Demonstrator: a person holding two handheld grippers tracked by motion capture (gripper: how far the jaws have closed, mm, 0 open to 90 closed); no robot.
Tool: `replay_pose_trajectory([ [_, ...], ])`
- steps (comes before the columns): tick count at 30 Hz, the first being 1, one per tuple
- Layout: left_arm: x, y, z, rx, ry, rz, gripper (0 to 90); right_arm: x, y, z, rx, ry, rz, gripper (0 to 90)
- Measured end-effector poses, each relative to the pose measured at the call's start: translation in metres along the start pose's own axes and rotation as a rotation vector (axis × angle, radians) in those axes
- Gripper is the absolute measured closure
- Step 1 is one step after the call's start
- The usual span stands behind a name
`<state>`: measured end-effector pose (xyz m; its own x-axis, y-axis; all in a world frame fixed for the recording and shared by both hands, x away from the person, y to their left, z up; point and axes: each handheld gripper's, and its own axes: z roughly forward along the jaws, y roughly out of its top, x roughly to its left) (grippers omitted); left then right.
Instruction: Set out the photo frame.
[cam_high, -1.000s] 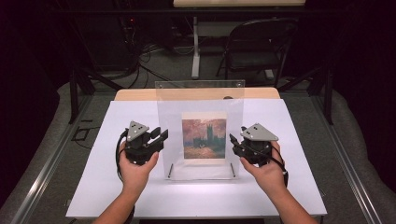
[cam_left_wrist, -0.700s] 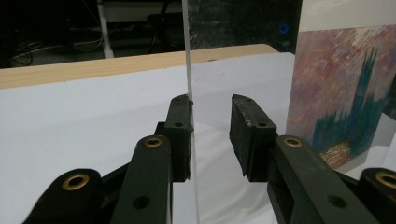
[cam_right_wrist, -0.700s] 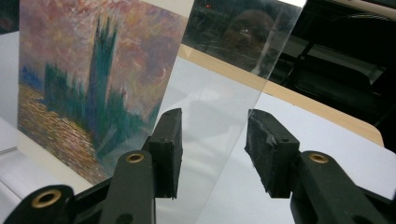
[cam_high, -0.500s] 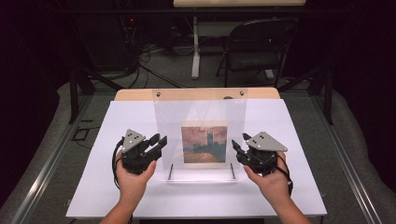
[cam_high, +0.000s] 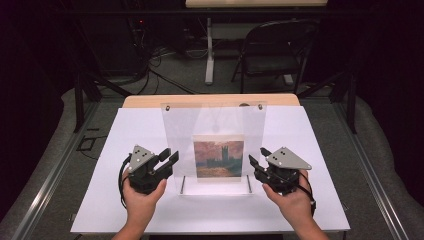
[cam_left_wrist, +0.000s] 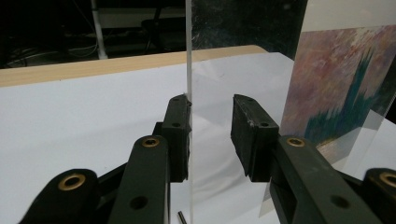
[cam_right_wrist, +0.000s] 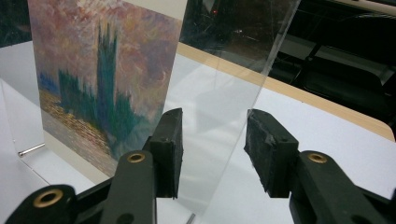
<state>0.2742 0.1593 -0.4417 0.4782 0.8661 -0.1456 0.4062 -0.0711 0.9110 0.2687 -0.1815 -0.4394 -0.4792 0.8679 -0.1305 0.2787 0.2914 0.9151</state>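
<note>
A clear acrylic panel (cam_high: 215, 122) stands upright on the white table (cam_high: 125, 135), with a painted print of towers at dusk (cam_high: 218, 158) in its lower middle. My left gripper (cam_high: 169, 156) is open at the panel's left edge. In the left gripper view that edge (cam_left_wrist: 188, 56) runs between the jaws, against the left jaw, with the gripper (cam_left_wrist: 211, 126) open and the print (cam_left_wrist: 336, 88) at the right. My right gripper (cam_high: 256, 159) is open at the right edge. The right gripper view has the panel (cam_right_wrist: 224, 70) passing between the spread jaws of the gripper (cam_right_wrist: 214, 140), beside the print (cam_right_wrist: 93, 70).
Thin metal pins (cam_high: 182, 184) prop the panel at its base. A wooden strip (cam_high: 150, 101) borders the table's far edge. Beyond it are a folding chair (cam_high: 280, 50), cables on the floor and dark surroundings. White table surface lies to either side of the hands.
The panel and both grippers have come down and nearer to the person over the last second. The panel's top edge sits lower in the high view than before.
</note>
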Motion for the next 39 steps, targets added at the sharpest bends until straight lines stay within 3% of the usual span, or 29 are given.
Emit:
replay_pose_trajectory([
  [11, -0.002, -0.004, -0.004, -0.008, -0.018, 0.003, 65.5, 0.003, -0.004, -0.005, -0.015, 0.006, 0.008, 56.7],
  [20, 0.004, -0.005, -0.008, 0.0, -0.07, -0.002, 55.5, -0.002, -0.006, -0.004, -0.007, 0.054, 0.025, 50.0],
  [22, 0.006, -0.006, -0.011, -0.003, -0.061, 0.001, 50.4, -0.003, -0.01, -0.002, 0.005, 0.055, 0.033, 45.4],
  [30, 0.023, -0.015, -0.027, 0.009, -0.036, 0.001, 46.3, -0.01, -0.021, -0.011, 0.001, 0.06, 0.049, 40.0],
  [36, 0.048, -0.033, -0.026, 0.034, 0.042, -0.028, 43.7, -0.029, -0.04, -0.021, 0.007, 0.051, 0.123, 38.4],
  [39, 0.055, -0.04, -0.024, 0.036, 0.068, -0.032, 42.6, -0.035, -0.047, -0.022, 0.01, 0.035, 0.136, 38.0],
])
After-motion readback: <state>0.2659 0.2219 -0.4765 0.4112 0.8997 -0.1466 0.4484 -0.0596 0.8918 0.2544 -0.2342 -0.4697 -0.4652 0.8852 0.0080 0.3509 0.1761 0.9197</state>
